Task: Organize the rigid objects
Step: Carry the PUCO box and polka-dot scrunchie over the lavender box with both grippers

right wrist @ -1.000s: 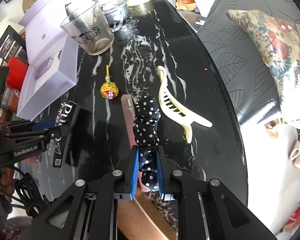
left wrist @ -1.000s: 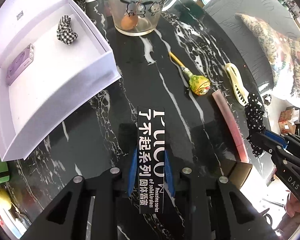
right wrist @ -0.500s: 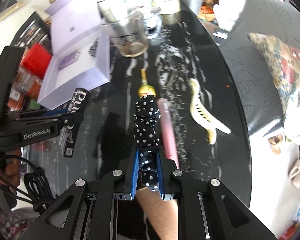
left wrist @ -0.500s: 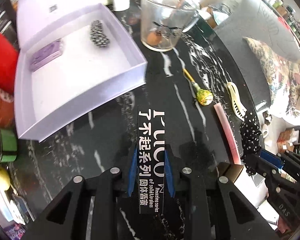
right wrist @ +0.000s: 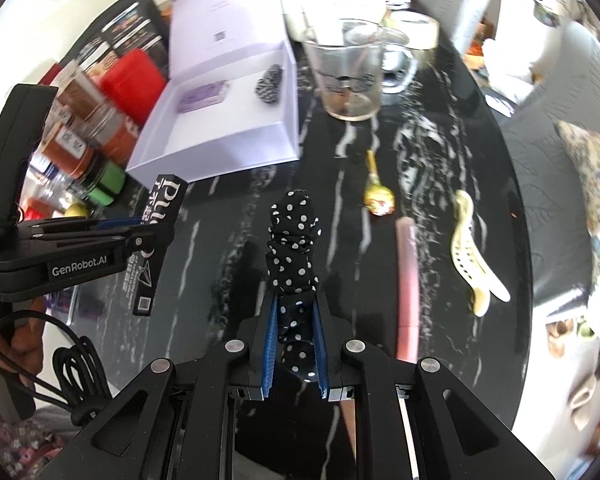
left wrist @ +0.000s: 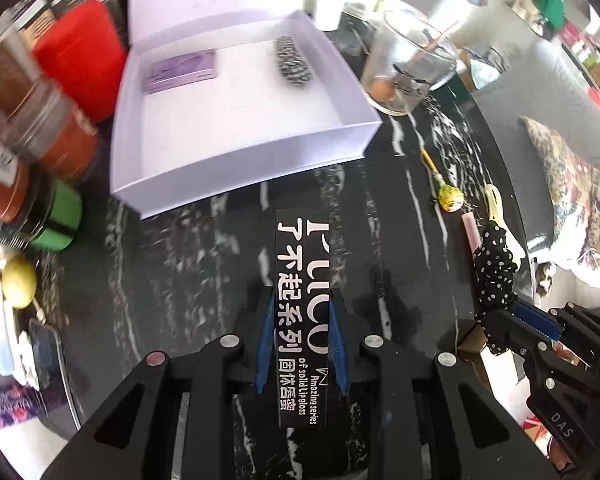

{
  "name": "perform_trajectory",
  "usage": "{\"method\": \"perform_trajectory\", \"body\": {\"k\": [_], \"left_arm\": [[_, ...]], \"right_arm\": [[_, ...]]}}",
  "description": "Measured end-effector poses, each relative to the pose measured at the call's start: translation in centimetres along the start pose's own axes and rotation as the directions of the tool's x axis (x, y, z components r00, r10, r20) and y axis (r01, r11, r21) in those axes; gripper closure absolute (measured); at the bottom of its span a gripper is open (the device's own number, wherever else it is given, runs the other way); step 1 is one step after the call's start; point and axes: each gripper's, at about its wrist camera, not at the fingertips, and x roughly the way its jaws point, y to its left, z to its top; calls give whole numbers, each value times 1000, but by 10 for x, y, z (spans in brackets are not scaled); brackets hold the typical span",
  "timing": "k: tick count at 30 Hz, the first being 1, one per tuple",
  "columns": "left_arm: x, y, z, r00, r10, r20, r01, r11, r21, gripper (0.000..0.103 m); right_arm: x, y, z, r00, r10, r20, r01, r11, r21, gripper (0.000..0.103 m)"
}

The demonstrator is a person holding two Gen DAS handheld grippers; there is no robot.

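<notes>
Lip-gloss carton, long, black, white lettering [left wrist: 302, 312]: clamped between the blue pads of the left gripper [left wrist: 301, 344], held lengthwise above the black marble-pattern tabletop [left wrist: 204, 264], near the front wall of the box. From the right wrist view the same carton [right wrist: 156, 240] shows tilted in the left gripper [right wrist: 148, 236].

Black scrunchie with white polka dots [right wrist: 294, 256]: pinched in the right gripper [right wrist: 294, 344], jaws narrow around the fabric, free end sticking forward over the table. In the left wrist view the scrunchie [left wrist: 494, 280] and right gripper [left wrist: 520, 324] sit at right.

Open pale lilac cardboard box [left wrist: 236, 176], lid tipped back behind it. Inside: small purple rectangular case [left wrist: 180, 70] at the rear left, black-and-white checked scrunchie [left wrist: 294, 60] at the rear right, the two well apart.

Clear glass cup with cartoon print [left wrist: 410, 72] stands just right of the box; thin stick inside, contents at the bottom blurred.

On the table to the right: yellow-wrapped lollipop on a yellow stick [right wrist: 378, 196], pink flat stick-shaped item [right wrist: 406, 280], cream plastic claw hair clip [right wrist: 470, 248]. Lollipop, pink item, clip lie side by side, none touching.

Left of the box: red block [left wrist: 80, 52], jars with orange-brown contents [left wrist: 60, 140], green-lidded container [left wrist: 58, 220], small yellow round thing [left wrist: 19, 282]. All blurred.
</notes>
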Motion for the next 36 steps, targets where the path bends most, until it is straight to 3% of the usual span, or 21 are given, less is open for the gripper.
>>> {"method": "perform_trajectory", "body": {"k": [18,36], "left_arm": [[-19,53,-29,999,46,24,-42,989,-139,78],[-21,85,-14,998,11,54,-4,992,-128,78]], "right_arm": [[23,60,6,995,90,-44,-96,983,-158,86],[38,100,22,998,52,-37,-58,979,-194,86]]}}
